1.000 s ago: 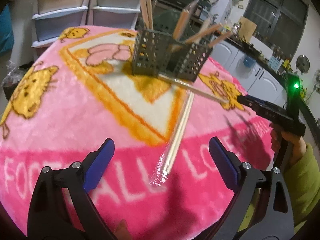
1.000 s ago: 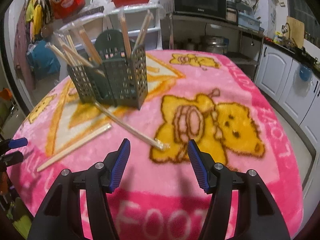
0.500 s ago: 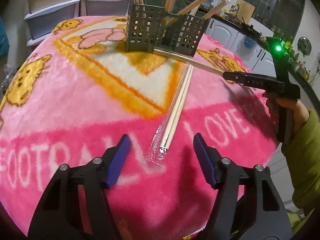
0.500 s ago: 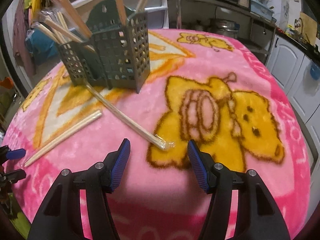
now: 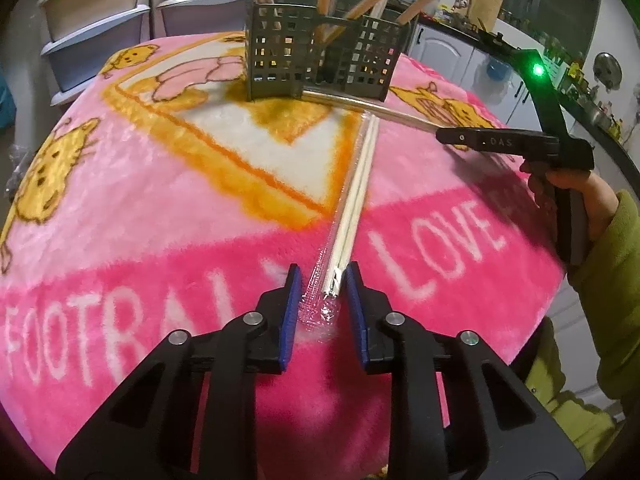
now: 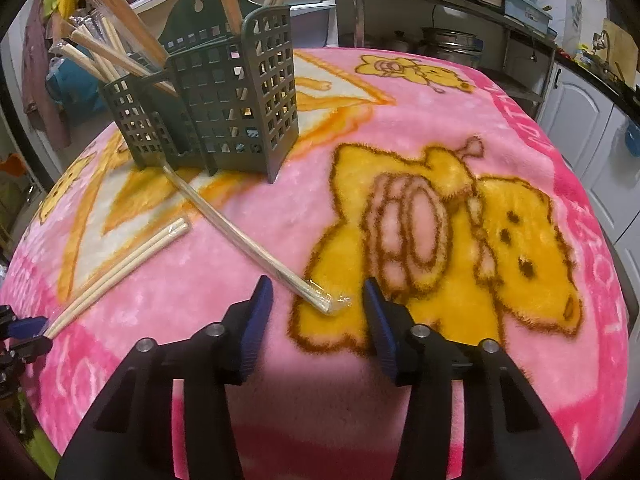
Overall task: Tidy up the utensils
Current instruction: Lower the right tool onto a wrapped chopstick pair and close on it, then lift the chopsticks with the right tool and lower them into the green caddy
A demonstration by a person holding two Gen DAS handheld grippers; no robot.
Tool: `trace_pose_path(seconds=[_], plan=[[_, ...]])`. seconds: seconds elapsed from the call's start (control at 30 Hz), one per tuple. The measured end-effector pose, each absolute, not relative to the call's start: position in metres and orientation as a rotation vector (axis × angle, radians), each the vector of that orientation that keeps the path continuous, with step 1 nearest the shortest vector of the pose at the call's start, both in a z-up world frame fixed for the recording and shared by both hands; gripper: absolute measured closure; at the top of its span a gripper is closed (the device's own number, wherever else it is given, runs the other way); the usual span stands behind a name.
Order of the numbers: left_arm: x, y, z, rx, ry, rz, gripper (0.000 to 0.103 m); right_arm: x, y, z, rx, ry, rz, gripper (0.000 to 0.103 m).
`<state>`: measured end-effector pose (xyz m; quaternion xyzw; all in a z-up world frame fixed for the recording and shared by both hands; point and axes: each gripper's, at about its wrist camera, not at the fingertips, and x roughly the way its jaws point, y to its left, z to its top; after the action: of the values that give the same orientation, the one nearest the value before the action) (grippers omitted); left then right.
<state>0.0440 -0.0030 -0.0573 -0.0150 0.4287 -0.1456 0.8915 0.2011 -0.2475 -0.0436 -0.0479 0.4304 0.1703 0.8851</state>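
A dark perforated utensil holder [image 5: 320, 60] [image 6: 216, 112] stands on the pink blanket and holds several wrapped chopsticks. One wrapped pair of chopsticks [image 5: 356, 192] [image 6: 120, 272] lies on the blanket. Its near end sits between the closing jaws of my left gripper [image 5: 323, 276] [image 6: 24, 332], and the left pad is still clear of the wrapper. A second wrapped pair [image 6: 240, 240] [image 5: 380, 110] runs out from the holder's foot. Its free end lies between the closing jaws of my right gripper [image 6: 318, 286] [image 5: 448, 136], whose pads stand apart from it.
The pink cartoon blanket [image 5: 160, 200] [image 6: 480, 160] covers a round table that drops off near both grippers. A hand in a green sleeve [image 5: 600, 220] holds the right tool. Plastic drawers [image 5: 100, 20] and white cabinets [image 6: 580, 112] stand beyond the table.
Both grippers came down and forward to the chopstick ends. The left jaws narrowed from wide to close around their pair. The right jaws narrowed a little.
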Motion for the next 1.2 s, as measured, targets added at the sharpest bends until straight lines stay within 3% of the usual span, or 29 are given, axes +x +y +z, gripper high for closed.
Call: trace_pose_path(seconds=[0.13,0.23,0.47,0.83,1.2], plan=[[0.041,-0.002,-0.057,-0.044,0.888,-0.306,0.097,0.199,-0.246,-0.043,-0.104,0.887,0.373,0.076],[0.039,-0.001,-0.054,-0.059,0.882,-0.314,0.097,0.193,-0.245,-0.042,-0.097,0.88,0.395,0.082],[0.04,0.003,-0.037,-0.077,0.826,-0.323,0.1,0.168,-0.242,-0.029,-0.062,0.839,0.455,0.088],[0.044,0.009,0.005,-0.096,0.716,-0.331,0.1,0.132,-0.231,0.042,-0.036,0.636,0.56,0.096],[0.056,0.015,0.049,-0.119,0.584,-0.322,0.1,0.115,-0.218,0.093,-0.028,0.502,0.609,0.097]])
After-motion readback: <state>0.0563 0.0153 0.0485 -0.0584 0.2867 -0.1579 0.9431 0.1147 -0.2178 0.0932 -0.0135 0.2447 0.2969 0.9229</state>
